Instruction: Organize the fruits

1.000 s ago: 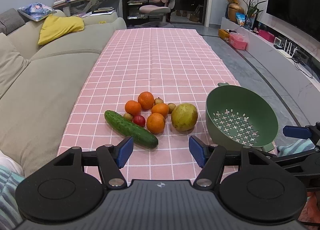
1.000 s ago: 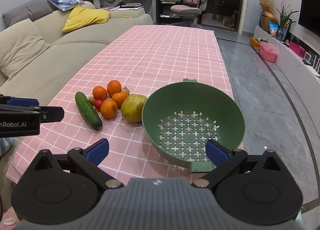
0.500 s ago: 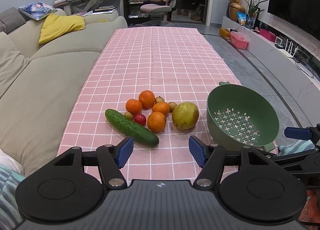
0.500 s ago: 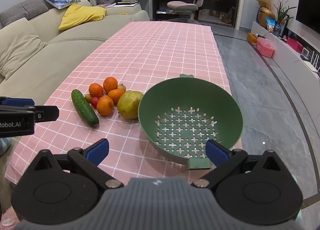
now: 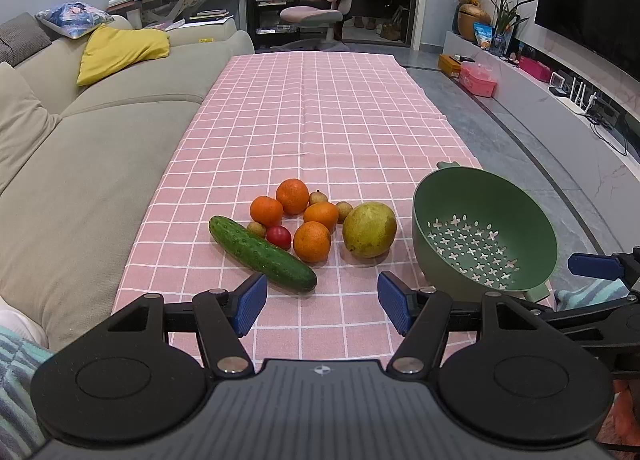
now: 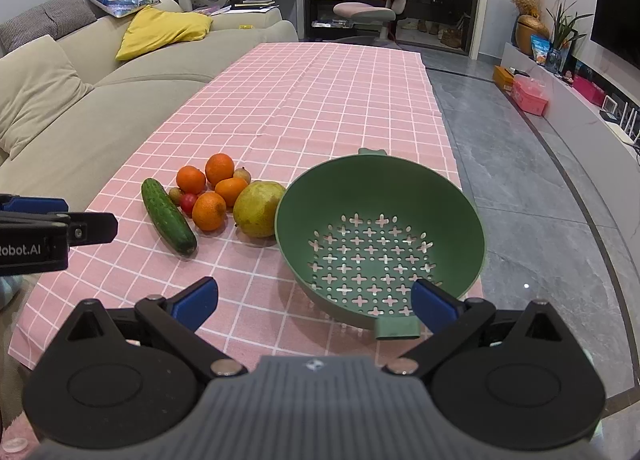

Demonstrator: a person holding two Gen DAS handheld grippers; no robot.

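Note:
A cluster of fruit lies on the pink checked tablecloth [image 5: 320, 119]: a cucumber [image 5: 262, 254], several oranges [image 5: 312, 242], a red tomato [image 5: 279, 236], small brown fruits [image 5: 344, 211] and a yellow-green pear [image 5: 369, 223]. An empty green colander [image 5: 484, 236] stands to their right. My left gripper [image 5: 322, 302] is open and empty, just short of the cucumber's near end. My right gripper [image 6: 314, 300] is open and empty, in front of the colander [image 6: 380, 236], near its front handle. The cucumber [image 6: 168, 215] and pear [image 6: 258, 209] show in the right wrist view too.
A beige sofa [image 5: 80, 147] with a yellow cushion [image 5: 120, 49] runs along the table's left side. Grey floor [image 6: 540, 199] and a TV bench [image 5: 560, 99] lie to the right. A pink chair [image 5: 320, 15] stands beyond the table's far end.
Both views have shifted slightly: the fruit and colander sit a little farther off and higher in the frames than before. Both grippers stay open and empty.

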